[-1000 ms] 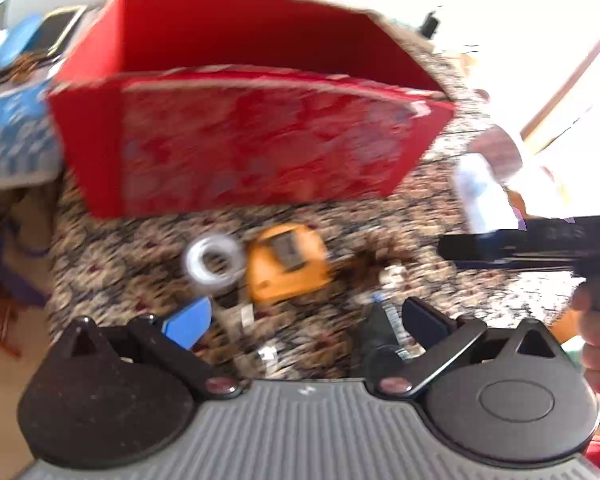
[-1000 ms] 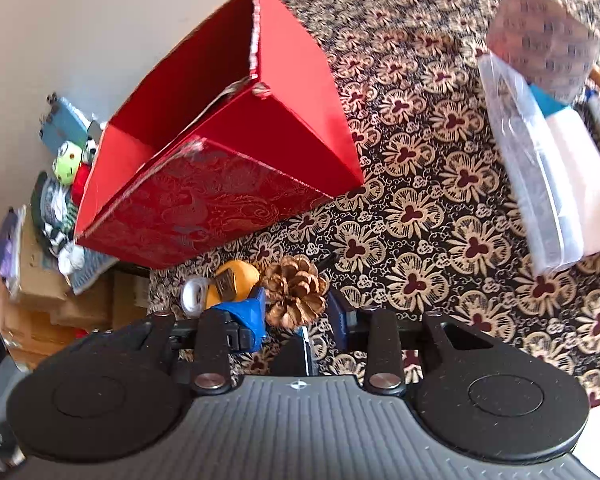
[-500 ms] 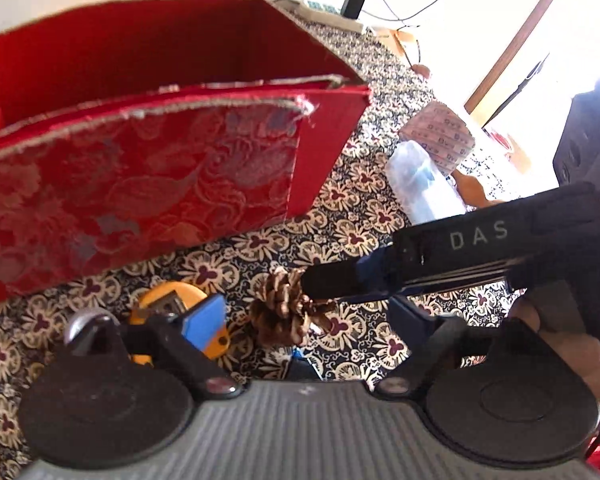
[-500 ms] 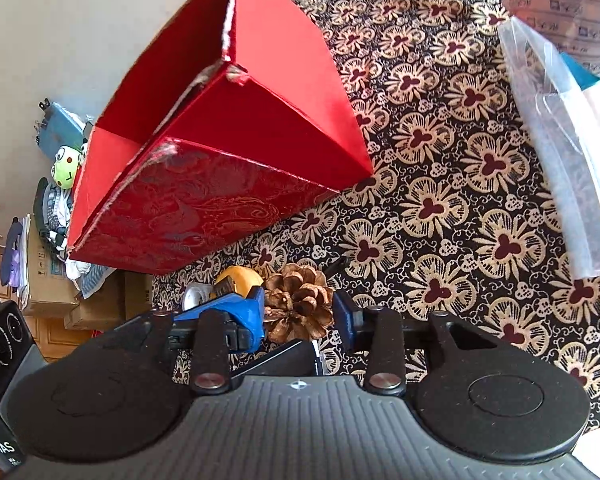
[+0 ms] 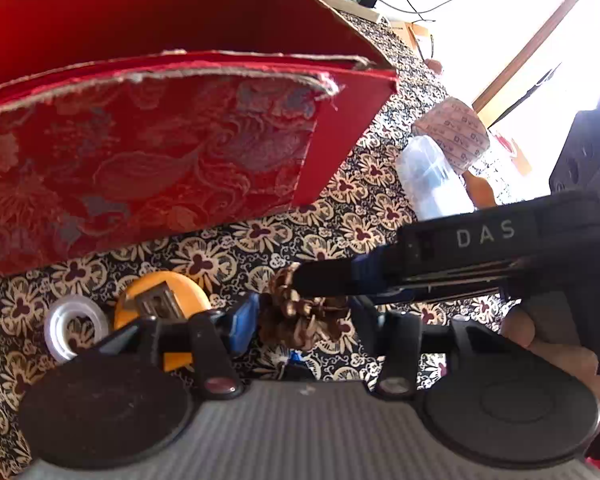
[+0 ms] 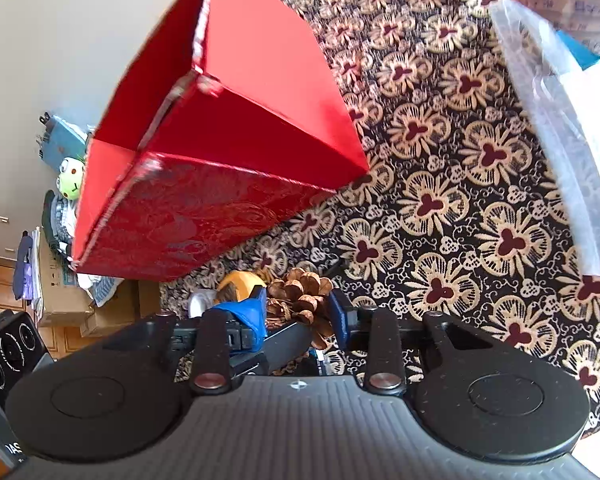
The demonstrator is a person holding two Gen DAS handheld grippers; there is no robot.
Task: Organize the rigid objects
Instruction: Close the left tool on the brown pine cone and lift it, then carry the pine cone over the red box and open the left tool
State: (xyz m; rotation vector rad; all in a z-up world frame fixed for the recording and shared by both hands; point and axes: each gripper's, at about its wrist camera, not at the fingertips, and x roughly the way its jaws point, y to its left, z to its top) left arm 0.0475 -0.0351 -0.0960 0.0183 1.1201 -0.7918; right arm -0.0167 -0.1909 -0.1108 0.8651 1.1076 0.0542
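pinecone [image 6: 300, 298] is sitting on the flowered cloth [image 6: 452, 208], right between the blue pads of the right gripper [image 6: 298, 312], and the pads are pressing its scales on both sides, so that gripper is clenching the pinecone. seen from the left wrist, the left gripper [image 5: 304, 326] is straddling the same pinecone [image 5: 300, 320] with its jaws spread wide; a blue pad [image 5: 242, 326] is showing on one side, and whether either pad is touching the scales is hard to tell. the right tool's black finger is reaching across to the cone there. just left of it are lying an orange tape measure [image 5: 160, 300] and a clear tape roll [image 5: 76, 322]. red box [image 5: 160, 120] is standing open just beyond them, well within reach.
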